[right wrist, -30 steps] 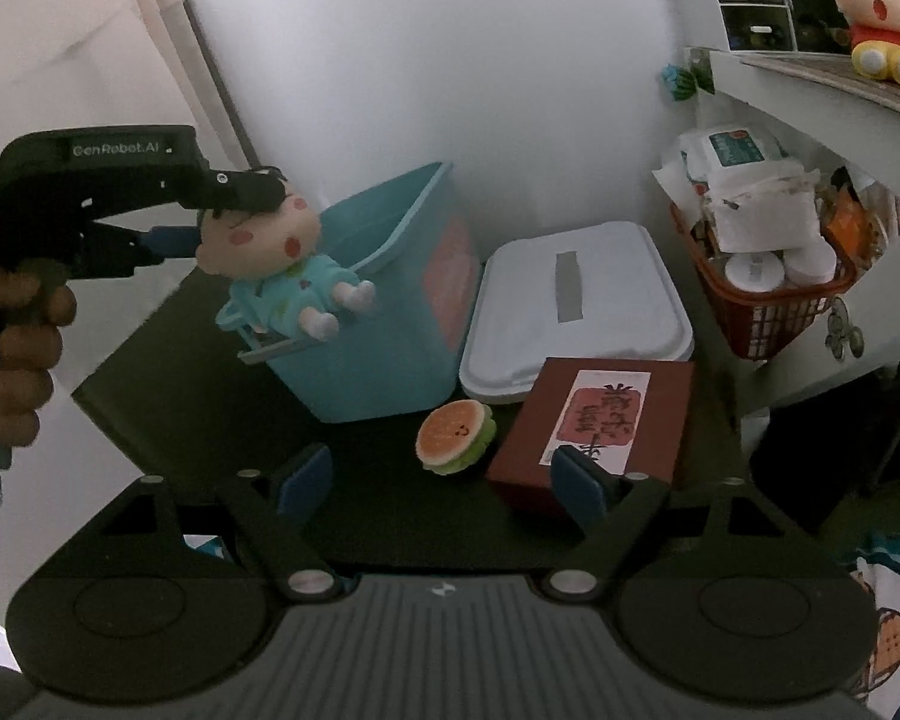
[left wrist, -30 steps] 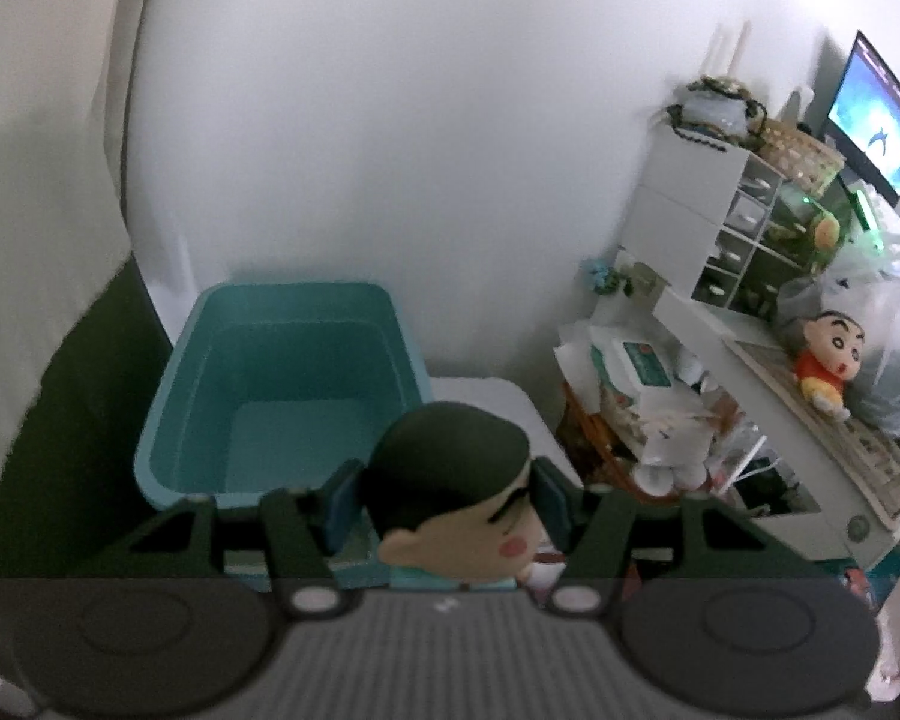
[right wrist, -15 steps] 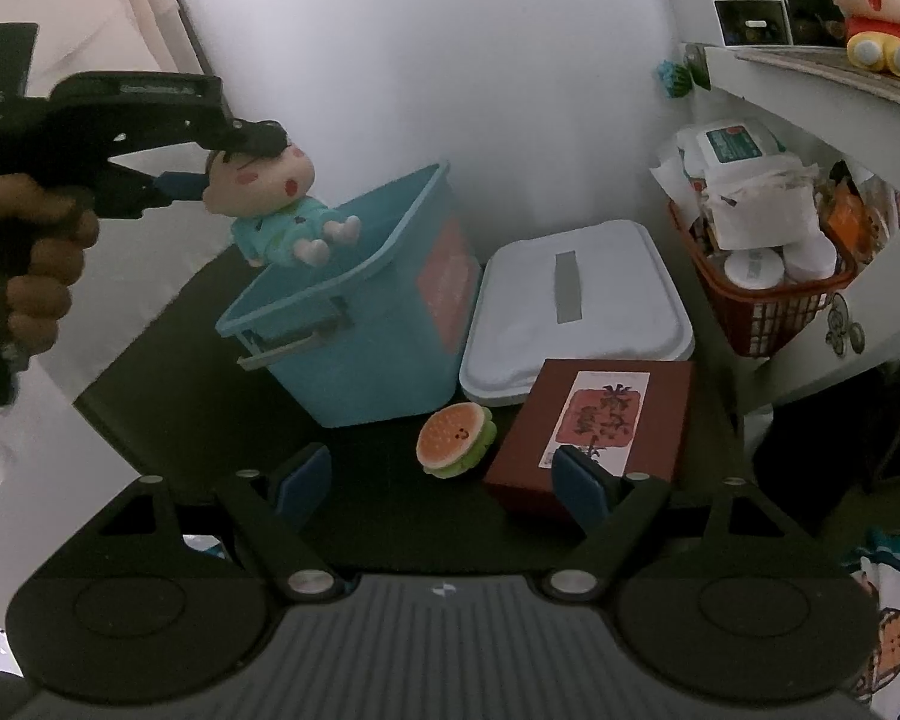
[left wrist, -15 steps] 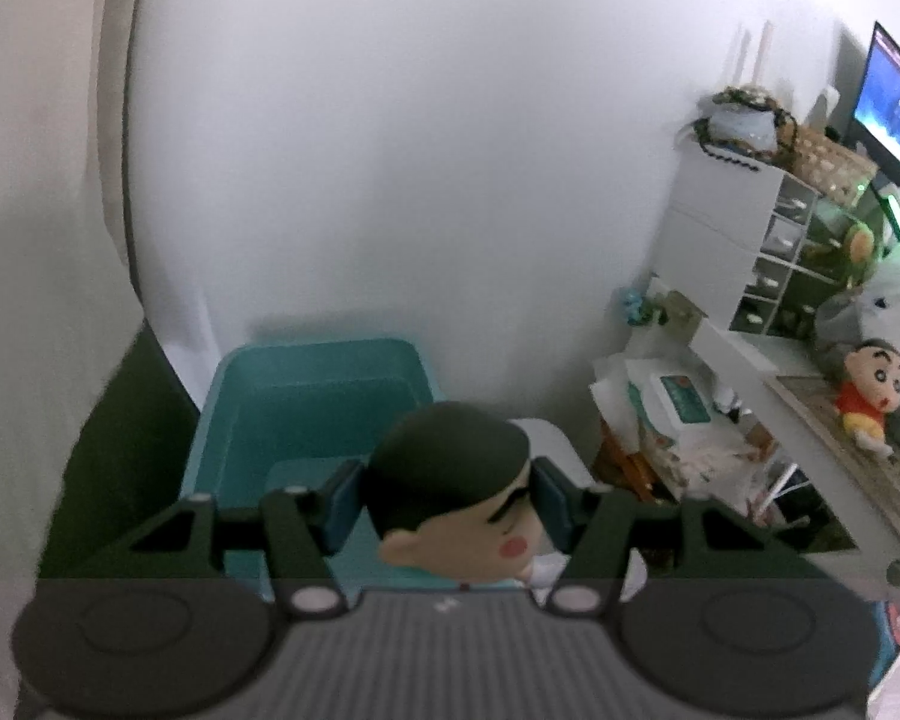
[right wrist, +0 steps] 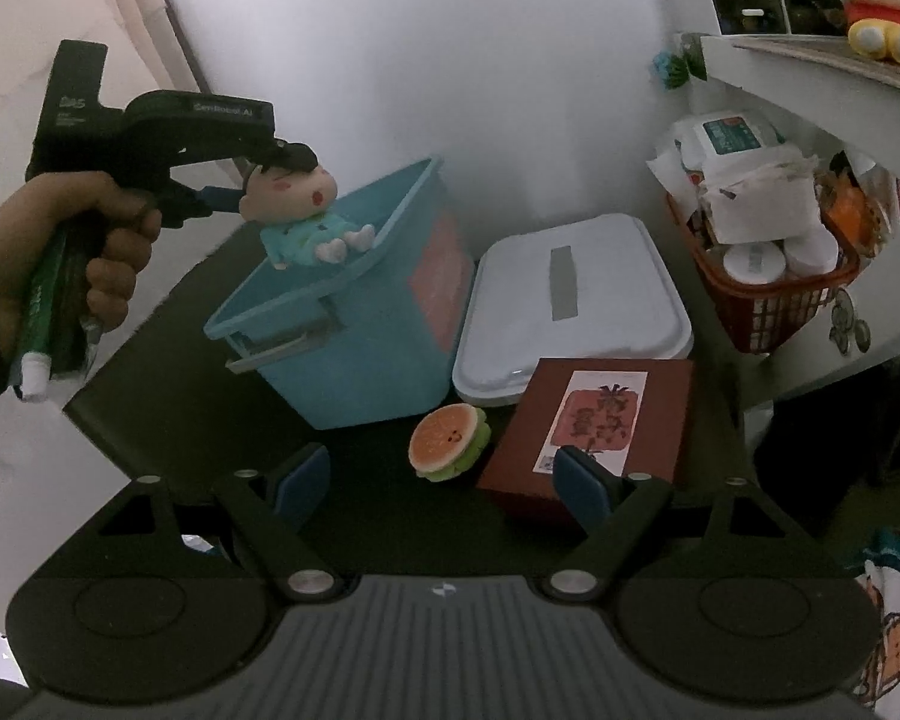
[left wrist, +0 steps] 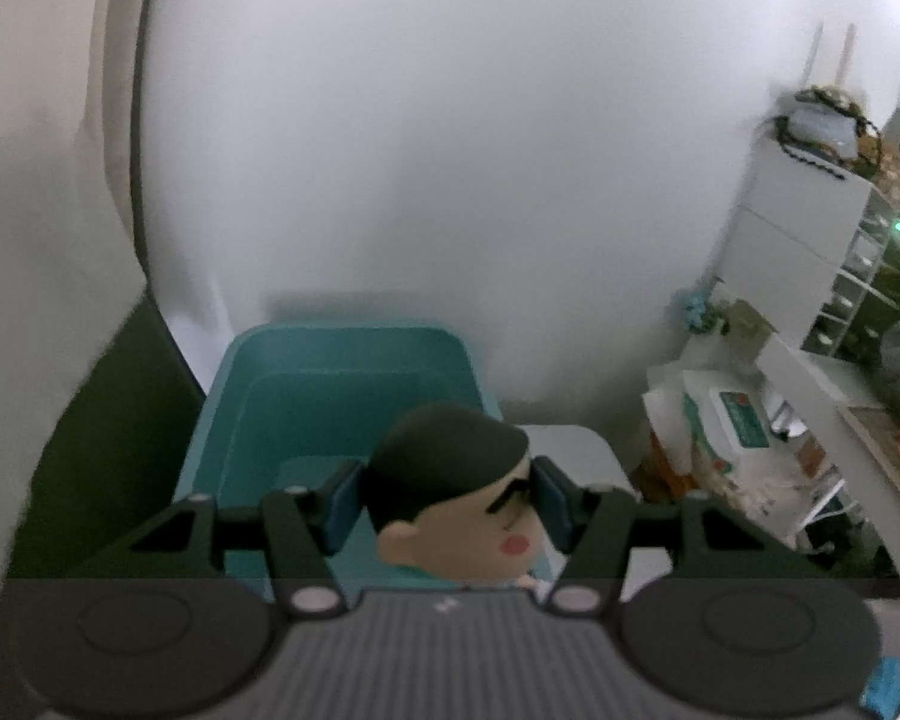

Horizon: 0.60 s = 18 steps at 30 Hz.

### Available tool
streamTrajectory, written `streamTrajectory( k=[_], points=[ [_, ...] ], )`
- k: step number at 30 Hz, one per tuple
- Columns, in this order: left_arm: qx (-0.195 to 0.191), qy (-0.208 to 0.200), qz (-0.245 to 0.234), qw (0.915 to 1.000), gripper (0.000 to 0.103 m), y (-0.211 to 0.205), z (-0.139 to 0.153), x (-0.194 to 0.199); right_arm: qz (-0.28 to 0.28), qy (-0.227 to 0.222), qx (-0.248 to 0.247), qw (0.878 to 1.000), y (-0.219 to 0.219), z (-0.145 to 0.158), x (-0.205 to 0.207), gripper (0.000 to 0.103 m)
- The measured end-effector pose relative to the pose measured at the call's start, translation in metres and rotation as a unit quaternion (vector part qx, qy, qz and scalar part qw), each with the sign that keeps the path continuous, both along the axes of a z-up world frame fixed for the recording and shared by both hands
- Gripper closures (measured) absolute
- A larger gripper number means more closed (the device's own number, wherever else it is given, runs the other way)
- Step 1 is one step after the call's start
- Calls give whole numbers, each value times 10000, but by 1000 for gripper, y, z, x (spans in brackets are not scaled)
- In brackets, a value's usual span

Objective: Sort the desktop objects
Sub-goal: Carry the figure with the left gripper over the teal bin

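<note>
Holding the doll (right wrist: 297, 210) by its head, our left gripper (left wrist: 444, 501) keeps both pads (left wrist: 342, 504) pressed against the dark hair and the cheek, so the soft body hangs free underneath and nothing but the head carries the load. We judge that grip suits a drop: the figure sits over the near rim of the blue bin (right wrist: 354, 312), at about 10 o'clock in the right wrist view, legs pointing toward the bin's open mouth, so a release once it is fully past the rim should land it inside. Seen from the left wrist, the bin's interior lies at 12 o'clock beyond the doll and looks empty. Our right gripper (right wrist: 435, 483) hangs over the dark counter (right wrist: 150, 360) with its jaws spread wide and nothing between them, apparently waiting its turn; the burger toy (right wrist: 450, 441) lies just ahead of it at 12 o'clock, with the brown box (right wrist: 594, 420) beside that at 1 o'clock and the white lidded container (right wrist: 576, 306) behind. The doll itself has a large round head, black hair, thick brows, a pink cheek spot, an open mouth, pale blue pyjamas and white feet.
</note>
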<state>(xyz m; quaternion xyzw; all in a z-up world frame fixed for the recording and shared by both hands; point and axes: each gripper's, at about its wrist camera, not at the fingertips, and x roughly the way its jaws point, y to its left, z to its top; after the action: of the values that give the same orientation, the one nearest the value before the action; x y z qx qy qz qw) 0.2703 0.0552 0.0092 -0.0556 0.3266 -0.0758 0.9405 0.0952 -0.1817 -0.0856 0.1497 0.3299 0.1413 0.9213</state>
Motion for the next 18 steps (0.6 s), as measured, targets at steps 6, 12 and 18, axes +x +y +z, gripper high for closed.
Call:
streamTrajectory(
  k=[6,12,18],
  points=[
    [120,-11,33,9999,40,8,1,20,-22,95,-124,9999,3,-10,13,16],
    [172,91,92,9998,40,17,-9,42,-77,241,-55,9997,2,-20,25,16],
    [232,290,113,9992,40,22,-25,66,-90,363,50,9993,3,-27,37,16]
  ],
)
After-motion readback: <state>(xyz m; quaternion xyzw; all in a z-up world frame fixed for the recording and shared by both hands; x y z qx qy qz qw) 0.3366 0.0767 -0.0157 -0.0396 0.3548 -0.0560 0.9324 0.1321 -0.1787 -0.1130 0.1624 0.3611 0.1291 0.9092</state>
